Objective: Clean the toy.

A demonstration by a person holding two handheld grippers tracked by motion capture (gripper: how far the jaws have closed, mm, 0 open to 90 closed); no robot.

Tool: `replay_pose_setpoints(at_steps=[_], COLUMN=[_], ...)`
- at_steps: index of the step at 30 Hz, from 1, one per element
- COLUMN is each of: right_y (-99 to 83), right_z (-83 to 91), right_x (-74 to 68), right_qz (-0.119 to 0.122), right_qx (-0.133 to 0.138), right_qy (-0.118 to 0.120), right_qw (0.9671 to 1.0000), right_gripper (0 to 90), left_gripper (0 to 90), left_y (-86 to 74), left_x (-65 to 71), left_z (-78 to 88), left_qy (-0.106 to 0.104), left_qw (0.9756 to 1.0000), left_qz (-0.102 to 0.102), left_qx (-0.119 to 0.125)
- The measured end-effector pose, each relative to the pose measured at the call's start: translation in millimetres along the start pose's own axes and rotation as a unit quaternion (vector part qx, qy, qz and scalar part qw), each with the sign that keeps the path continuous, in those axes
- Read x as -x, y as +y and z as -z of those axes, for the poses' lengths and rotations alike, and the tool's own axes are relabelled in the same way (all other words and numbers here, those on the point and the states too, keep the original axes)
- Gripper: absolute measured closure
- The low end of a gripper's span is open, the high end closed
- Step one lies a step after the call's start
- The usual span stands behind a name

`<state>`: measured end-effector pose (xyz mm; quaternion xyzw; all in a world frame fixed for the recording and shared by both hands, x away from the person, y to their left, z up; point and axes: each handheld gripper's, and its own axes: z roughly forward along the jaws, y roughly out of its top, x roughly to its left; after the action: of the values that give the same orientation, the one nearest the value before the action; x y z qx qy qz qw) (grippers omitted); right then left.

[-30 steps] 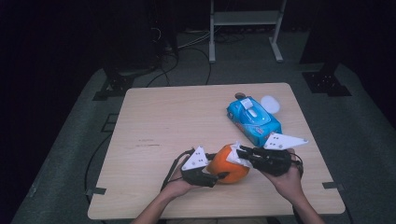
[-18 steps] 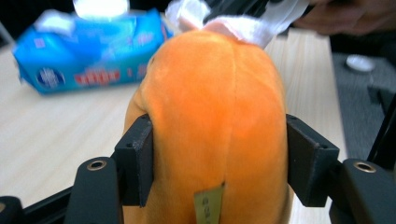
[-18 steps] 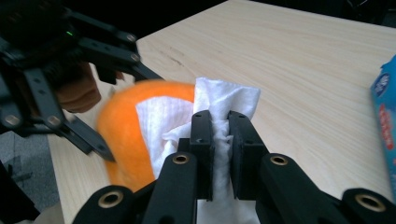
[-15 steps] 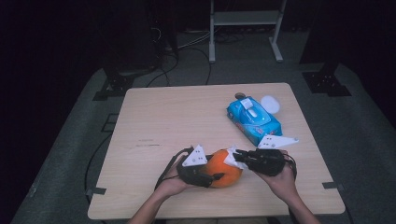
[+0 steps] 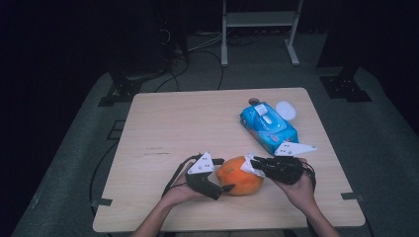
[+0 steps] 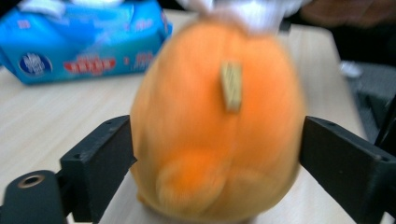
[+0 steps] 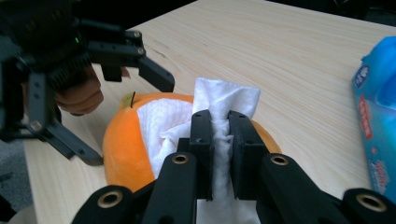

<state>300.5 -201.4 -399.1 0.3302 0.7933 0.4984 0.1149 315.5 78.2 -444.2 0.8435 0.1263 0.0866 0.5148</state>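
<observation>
An orange plush fruit (image 5: 239, 175) lies on the wooden table (image 5: 197, 123) near its front edge. My left gripper (image 5: 223, 174) reaches it from the left. Its jaws have just been opening and stand open on either side of the orange (image 6: 215, 126) without pressing it. From the right, my right gripper (image 5: 254, 163) is shut on a white wipe (image 7: 224, 100). The wipe lies draped over the top of the orange (image 7: 121, 140), and the right gripper's jaws (image 7: 219, 126) pinch its folds.
A blue pack of wet wipes (image 5: 269, 127) lies on the right half of the table behind the right hand, with a small white round lid (image 5: 285, 109) beside it. Cables and stand feet are on the dark floor beyond.
The left gripper's jaws have spread apart and let go of the orange's sides. The right gripper with the wipe has sunk slightly onto the orange's top.
</observation>
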Motion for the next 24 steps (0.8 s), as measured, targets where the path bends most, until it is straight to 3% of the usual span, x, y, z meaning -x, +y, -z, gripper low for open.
replay_pose_setpoints(at_steps=[3,6,8,10,12,14,16,18,21,23,24], right_y=[-1.7,-0.6,2.2,4.7,5.1,1.8,-3.5,-2.3,3.1,3.5,2.8], right_z=[-1.4,-0.2,4.2,7.8,7.4,1.3,-6.4,-6.0,-4.8,-7.2,-7.3], right_x=[2.1,0.5,-2.3,-5.5,-4.4,-1.8,0.2,-3.1,-13.8,-18.8,-16.9], right_qz=[-0.006,-0.006,-0.009,-0.007,-0.013,-0.018,-0.023,-0.019,-0.002,0.018,0.016], right_qx=[-0.002,0.001,0.012,0.022,0.024,0.009,-0.005,-0.003,0.003,-0.006,-0.004], right_qy=[0.002,-0.001,0.007,0.011,0.022,0.023,0.024,0.019,0.034,0.023,0.025], right_qw=[1.0000,1.0000,0.9999,0.9997,0.9994,0.9995,0.9994,0.9996,0.9994,0.9996,0.9996], right_gripper=[80.0,80.1,80.2,80.2,80.2,80.2,80.3,80.3,80.2,80.1,80.1], left_gripper=[9.7,27.6,34.0,34.6,34.6,34.6,34.5,33.8,31.8,31.0,31.1], left_y=[-5.9,0.5,7.5,13.4,13.3,8.0,4.0,5.3,4.9,4.7,4.4], left_x=[0.0,5.4,8.2,6.6,5.8,3.0,0.7,1.9,7.7,9.3,9.4], left_z=[-8.8,-3.6,3.7,12.4,15.2,13.0,11.0,10.3,5.6,6.0,6.6], left_qy=[-0.004,0.011,0.010,-0.008,-0.010,-0.008,-0.012,-0.009,-0.014,-0.012,-0.011], left_qw=[1.0000,0.9999,0.9997,0.9998,0.9999,0.9998,0.9997,0.9998,0.9997,0.9996,0.9996], left_qz=[0.003,-0.011,-0.020,-0.006,-0.004,-0.001,0.014,0.006,-0.008,-0.014,-0.014], left_qx=[0.006,0.006,0.012,0.014,0.008,-0.016,-0.014,-0.015,-0.020,-0.023,-0.022])
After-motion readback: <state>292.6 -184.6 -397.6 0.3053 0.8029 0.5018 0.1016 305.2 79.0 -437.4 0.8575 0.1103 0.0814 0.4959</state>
